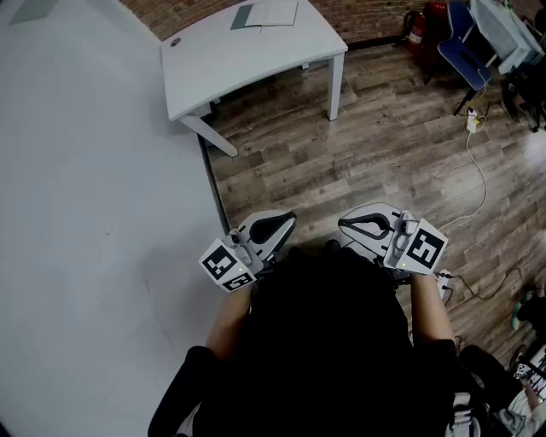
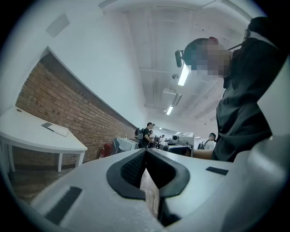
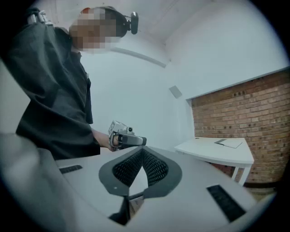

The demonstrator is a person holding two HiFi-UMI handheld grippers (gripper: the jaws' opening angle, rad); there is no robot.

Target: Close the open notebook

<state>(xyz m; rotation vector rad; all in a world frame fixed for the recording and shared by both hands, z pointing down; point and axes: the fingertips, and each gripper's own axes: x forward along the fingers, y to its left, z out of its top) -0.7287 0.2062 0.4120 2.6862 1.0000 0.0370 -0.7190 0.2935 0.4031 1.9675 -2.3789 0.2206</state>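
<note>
The open notebook [image 1: 266, 14] lies flat on a white table [image 1: 222, 60] far ahead, by the brick wall. The left gripper view shows that notebook [image 2: 55, 129] small at the left, and the right gripper view shows the notebook [image 3: 229, 143] at the right. Both grippers are held close to the person's body over the wood floor, far from the table. My left gripper [image 1: 288, 222] is shut with nothing in it, its tips meeting [image 2: 146, 152]. My right gripper [image 1: 344, 224] is shut and empty too [image 3: 143, 150]. The two point toward each other.
A white wall [image 1: 94, 213] runs along the left. A blue chair [image 1: 465, 51] and a red fire extinguisher [image 1: 417, 27] stand at the back right. A white cable [image 1: 478, 171] trails over the floor. People stand far off [image 2: 147, 133].
</note>
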